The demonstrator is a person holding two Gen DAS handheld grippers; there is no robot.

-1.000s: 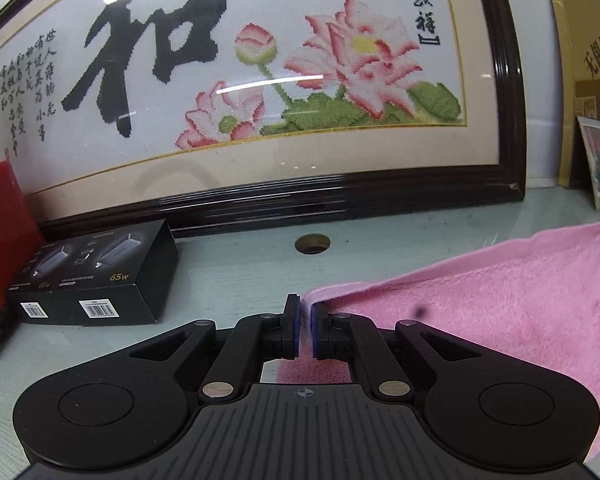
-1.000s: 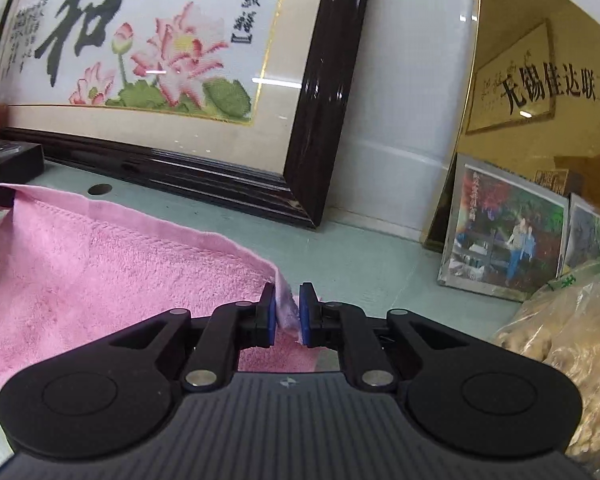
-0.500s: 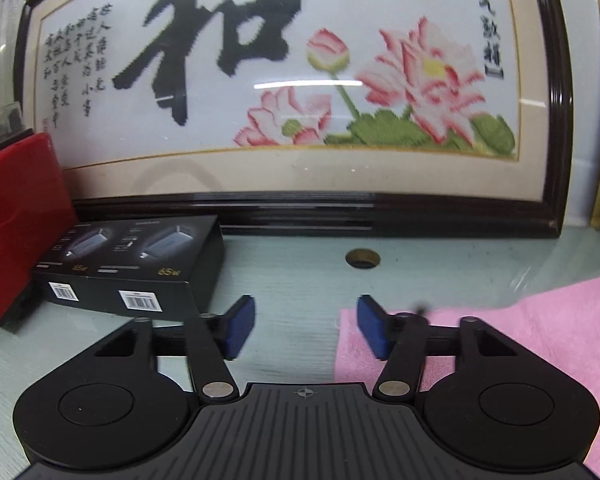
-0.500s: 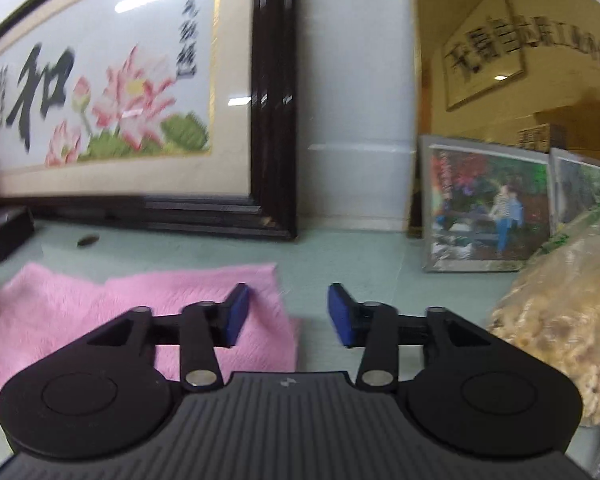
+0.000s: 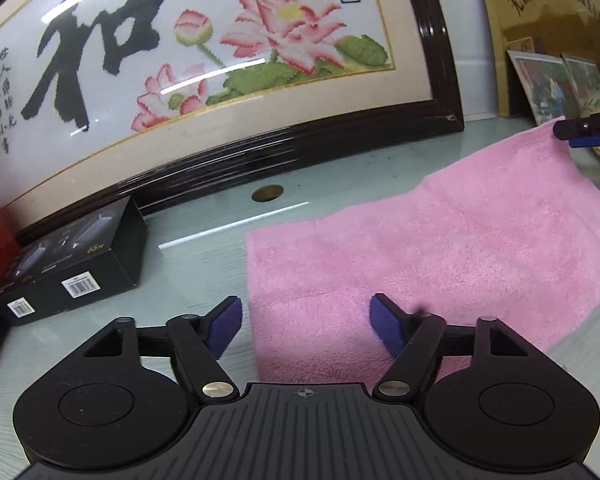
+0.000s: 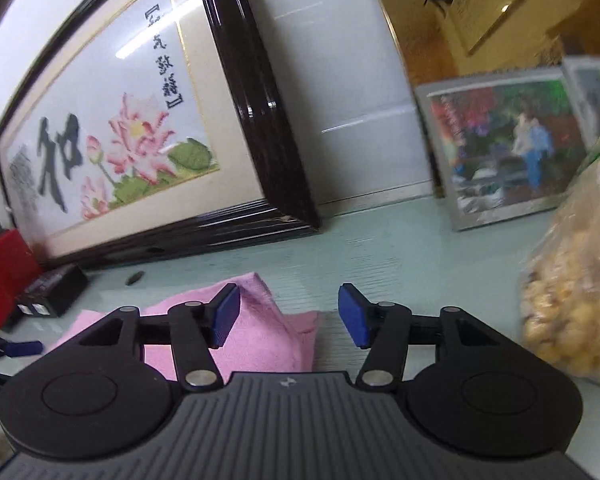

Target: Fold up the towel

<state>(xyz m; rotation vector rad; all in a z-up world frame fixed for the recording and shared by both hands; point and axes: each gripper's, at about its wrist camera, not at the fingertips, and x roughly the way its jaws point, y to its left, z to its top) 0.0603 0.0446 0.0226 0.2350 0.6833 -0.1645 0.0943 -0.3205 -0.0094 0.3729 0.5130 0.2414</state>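
Towel (image 5: 440, 248) flat on tabletop (image 5: 204, 248), left tongs (image 5: 306, 322) and right tongs (image 6: 288, 314) both just spread wide, over opposite corners, pinching nothing.

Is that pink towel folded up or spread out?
Folded, it seems. The towel lies flat on the table, and the right wrist view shows layered edges at its corner. How many folds, I cannot tell.

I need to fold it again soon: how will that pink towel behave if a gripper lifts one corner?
The pink towel looks soft and fluffy, so it would probably droop rather than hold shape. It lies on a glossy tabletop, so it may slide when pushed. It looks light.
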